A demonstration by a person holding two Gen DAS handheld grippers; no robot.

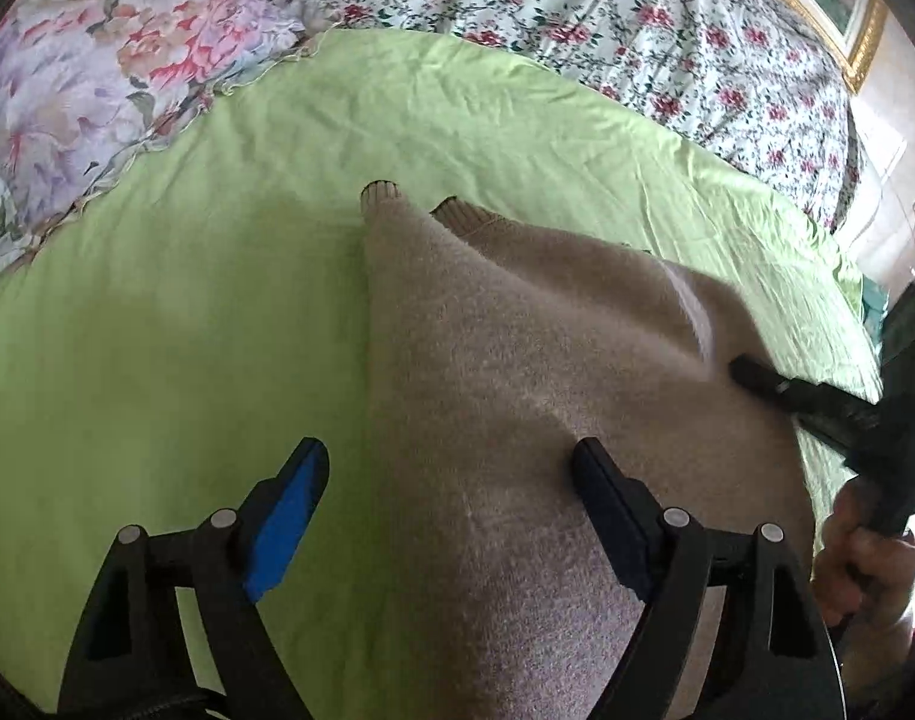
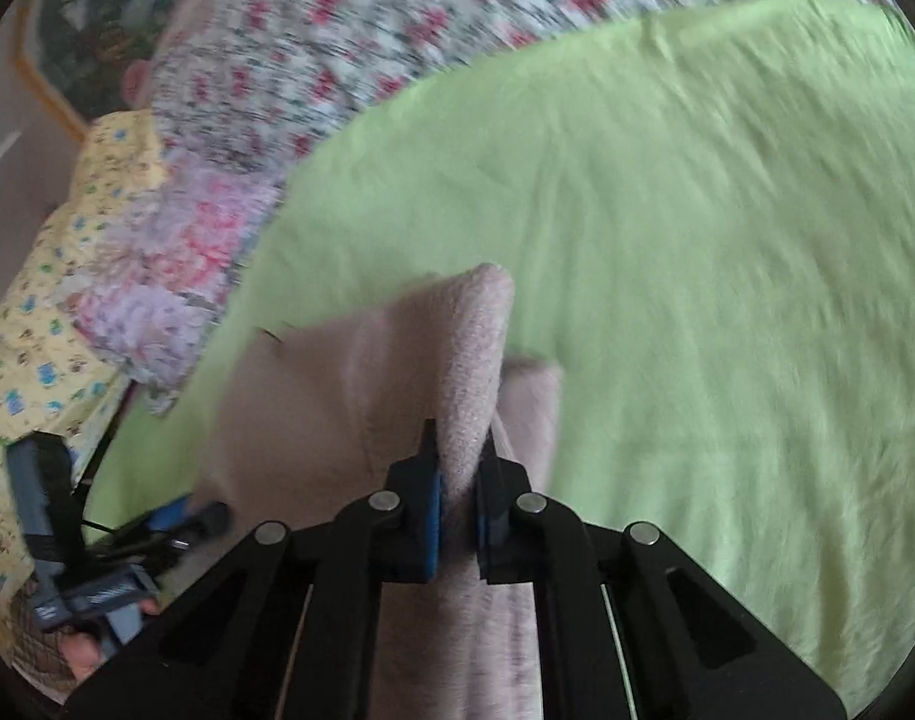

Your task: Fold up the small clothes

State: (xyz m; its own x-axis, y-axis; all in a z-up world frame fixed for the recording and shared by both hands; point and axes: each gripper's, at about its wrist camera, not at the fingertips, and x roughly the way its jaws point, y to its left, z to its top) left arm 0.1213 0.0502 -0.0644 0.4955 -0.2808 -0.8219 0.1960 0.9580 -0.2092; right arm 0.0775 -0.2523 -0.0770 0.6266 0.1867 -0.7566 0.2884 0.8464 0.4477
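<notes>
A beige fuzzy sweater [image 1: 517,372] lies on a light green sheet [image 1: 175,324], its ribbed cuffs pointing away. My left gripper [image 1: 451,468] is open, its jaws wide apart over the sweater's left edge, holding nothing. My right gripper [image 2: 460,456] is shut on a raised fold of the sweater [image 2: 475,360]. In the left wrist view the right gripper [image 1: 751,372] comes in from the right at the sweater's right edge. In the right wrist view the left gripper [image 2: 187,525] shows at the lower left.
A floral quilt [image 1: 577,6] lies beyond the green sheet [image 2: 697,240]. A pastel floral pillow [image 1: 97,72] sits at the far left. A yellow patterned cloth [image 2: 43,312] lies at the left of the right wrist view. A gold-framed picture [image 1: 841,18] is at the far right.
</notes>
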